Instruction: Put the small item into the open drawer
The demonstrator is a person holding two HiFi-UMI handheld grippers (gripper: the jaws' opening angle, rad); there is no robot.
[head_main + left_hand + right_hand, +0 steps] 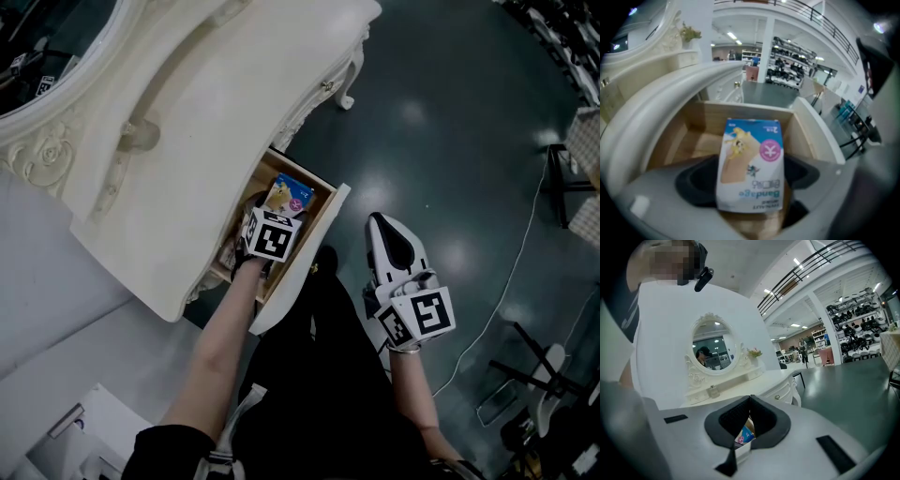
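A small blue-and-white bandage box (pixel 287 193) (pixel 750 164) hangs over the open wooden drawer (pixel 322 217) (pixel 740 114) of a white dressing table (pixel 187 141). My left gripper (pixel 278 208) (pixel 750 190) is shut on the box's near end, and its dark pads (pixel 701 183) press the sides. The box's printed face is turned up toward the camera. Off to the right, my right gripper (pixel 384 227) (pixel 750 401) is over the dark floor, shut and empty. Through the slit under its pads I see a bit of the box (pixel 746 434).
The drawer front (pixel 305 272) juts toward the person's legs. An oval mirror (pixel 42 42) (pixel 712 345) stands on the table top. A white cable (pixel 511 281) trails across the floor, and a metal stand (pixel 567 183) is at the right edge.
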